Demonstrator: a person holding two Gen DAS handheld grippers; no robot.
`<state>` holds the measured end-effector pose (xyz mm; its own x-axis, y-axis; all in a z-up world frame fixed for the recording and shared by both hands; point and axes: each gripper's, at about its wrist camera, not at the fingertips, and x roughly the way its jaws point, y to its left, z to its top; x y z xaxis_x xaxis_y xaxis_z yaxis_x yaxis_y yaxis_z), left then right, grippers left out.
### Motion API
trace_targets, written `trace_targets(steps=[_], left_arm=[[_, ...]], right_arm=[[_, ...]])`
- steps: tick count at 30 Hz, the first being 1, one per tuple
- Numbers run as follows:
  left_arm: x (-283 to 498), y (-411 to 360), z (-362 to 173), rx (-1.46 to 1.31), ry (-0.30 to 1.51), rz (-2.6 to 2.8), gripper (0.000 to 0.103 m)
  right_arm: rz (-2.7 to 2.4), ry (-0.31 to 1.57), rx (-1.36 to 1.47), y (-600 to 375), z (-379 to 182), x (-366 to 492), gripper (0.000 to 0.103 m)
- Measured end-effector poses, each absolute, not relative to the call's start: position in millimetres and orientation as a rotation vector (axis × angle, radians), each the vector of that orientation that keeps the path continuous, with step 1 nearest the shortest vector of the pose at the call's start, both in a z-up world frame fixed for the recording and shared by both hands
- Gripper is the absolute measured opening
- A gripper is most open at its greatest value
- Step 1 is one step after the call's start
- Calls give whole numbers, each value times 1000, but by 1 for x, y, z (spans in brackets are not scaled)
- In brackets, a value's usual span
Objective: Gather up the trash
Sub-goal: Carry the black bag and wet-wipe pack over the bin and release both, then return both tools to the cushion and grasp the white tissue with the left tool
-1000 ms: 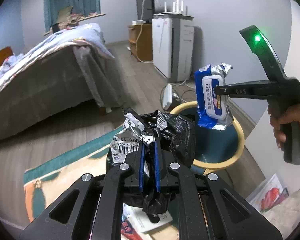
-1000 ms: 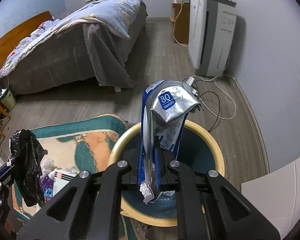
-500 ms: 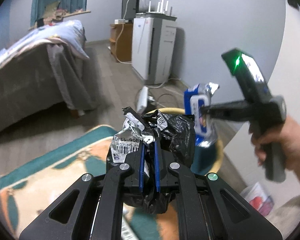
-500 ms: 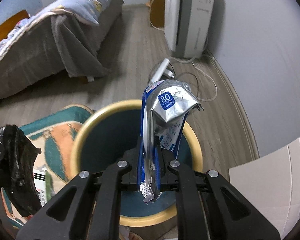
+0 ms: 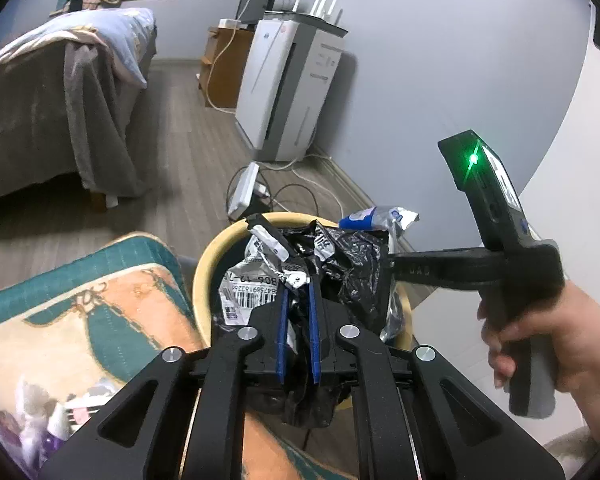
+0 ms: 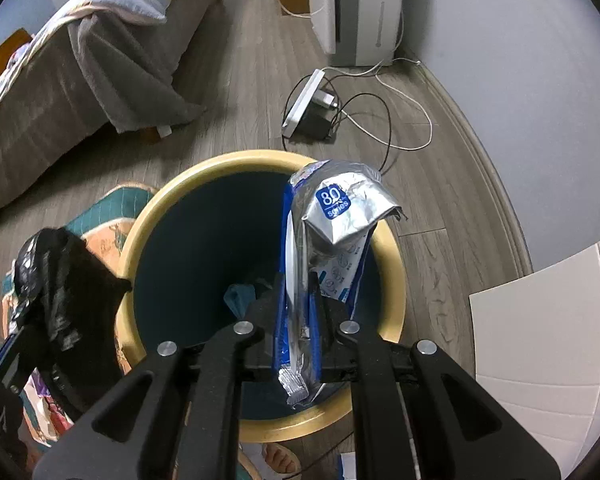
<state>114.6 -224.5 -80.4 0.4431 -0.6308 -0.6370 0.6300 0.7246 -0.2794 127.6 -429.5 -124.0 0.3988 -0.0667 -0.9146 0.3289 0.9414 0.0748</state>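
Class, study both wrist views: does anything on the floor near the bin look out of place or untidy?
Yes. A white power strip lies on the wooden floor just beyond the bin, its cables looping loosely across the boards toward the wall. It looks odd because it sits in open walking space, not tucked away. Nothing looks spilled.

A grey wood-plank floor (image 6: 240,92) is shown. Standing or lying directly on it are a yellow-rimmed bin (image 6: 220,162), a patterned rug (image 5: 100,304), a power strip (image 6: 302,106) with cables, a bed (image 6: 80,92) and a white appliance (image 5: 288,92).
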Motion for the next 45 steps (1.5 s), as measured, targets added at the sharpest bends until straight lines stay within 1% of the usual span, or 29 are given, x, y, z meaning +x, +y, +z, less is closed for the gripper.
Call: trace_targets(steps=[7,9,11,12,13,15,17,18,19,20,21,22,23,24,25,29,30,32,33,34,38,45], left_arm=[[117,-236,-94,22,799,-799,10],[119,-239,-97,31,798,-805,10],[121,-241,-99,35,798,-808,10],[123,-243,-101,39,796,-806,10],[123,-246,-101,43,795,-806,10],[124,-249,-102,62,795,-807,10],[125,-250,-102,69,788,-808,18],[126,-249,-102,67,787,-805,31],[128,-247,-101,61,783,-798,39],[129,-243,-98,45,773,-789,53],[130,-241,-97,36,765,-781,57],[131,-238,-94,25,760,-771,58],[132,-236,-93,19,758,-766,59],[133,-233,-91,13,753,-761,62],[133,-230,-90,11,748,-750,69],[133,-217,-88,3,752,-709,75],[133,-215,-87,6,753,-697,80],[131,-208,-84,15,742,-672,85],[130,-203,-81,23,739,-650,93],[128,-197,-78,31,736,-621,95],[119,-168,-59,59,733,-549,96],[93,-81,8,104,670,-401,98]], right_arm=[[-237,1140,261,-425,-126,131,11],[-239,1139,257,-425,-127,131,13],[-250,1129,265,-427,-125,130,23],[-255,1121,273,-428,-124,129,31],[-259,1106,287,-430,-121,128,35],[-266,1094,285,-431,-119,127,35],[-284,1084,270,-432,-117,127,42],[-291,1083,269,-433,-117,127,48],[-299,1080,271,-435,-117,127,51],[-305,1080,274,-436,-116,127,51],[-310,1079,279,-437,-116,127,55],[-315,1076,285,-438,-115,126,64],[-320,1072,291,-439,-114,126,69],[-325,1066,294,-439,-113,125,79],[-335,1056,292,-439,-111,124,84],[-332,1065,283,-434,-109,125,86],[-332,1066,277,-434,-108,125,88],[-333,1061,256,-429,-104,125,95],[-334,1056,249,-427,-101,125,97],[-333,1049,245,-425,-97,124,97],[-310,1018,250,-413,-82,122,97],[-206,961,229,-361,-54,126,97]])
